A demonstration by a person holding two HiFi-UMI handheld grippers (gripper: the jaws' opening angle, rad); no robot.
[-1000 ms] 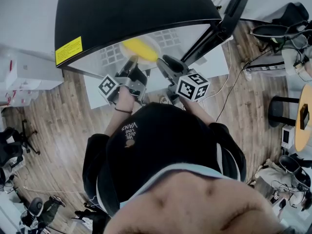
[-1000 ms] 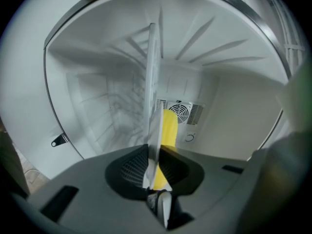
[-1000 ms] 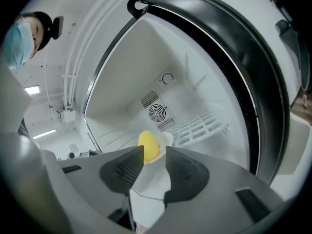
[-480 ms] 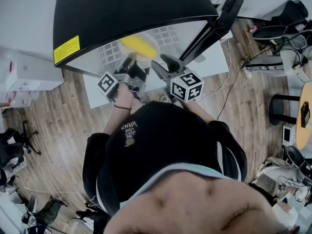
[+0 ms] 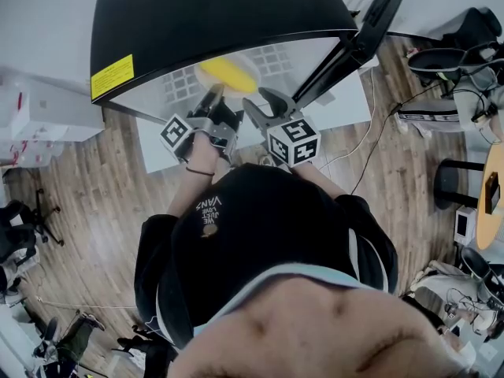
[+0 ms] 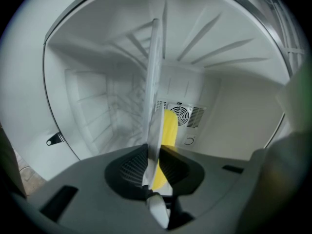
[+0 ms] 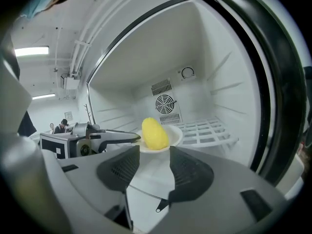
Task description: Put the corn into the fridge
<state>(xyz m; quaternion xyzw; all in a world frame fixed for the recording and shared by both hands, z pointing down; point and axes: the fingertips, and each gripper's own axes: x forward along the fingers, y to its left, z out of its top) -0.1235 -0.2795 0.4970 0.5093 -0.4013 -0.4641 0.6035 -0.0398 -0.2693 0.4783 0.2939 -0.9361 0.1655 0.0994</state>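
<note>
The yellow corn [image 7: 155,133] lies on a white plate [image 7: 174,136] inside the open fridge [image 5: 213,14]. My left gripper [image 7: 132,137] is shut on the plate's near rim, and in its own view the plate [image 6: 155,82] stands edge-on between the jaws with the corn [image 6: 168,130] behind it. My right gripper [image 7: 155,165] hangs just before the fridge opening, short of the plate. Its jaws have just been opening and hold nothing. The head view shows the corn [image 5: 228,75] past both the left gripper [image 5: 213,101] and the right gripper [image 5: 264,102].
The fridge's white inside has a fan grille [image 7: 165,104] on the back wall and a wire shelf [image 7: 209,129] to the right of the plate. Its black door [image 5: 378,18] stands open on the right. Chairs and cables crowd the wooden floor [image 5: 394,156].
The right gripper has rolled and its marker cube has shifted slightly left. Left gripper, plate and corn have stayed put.
</note>
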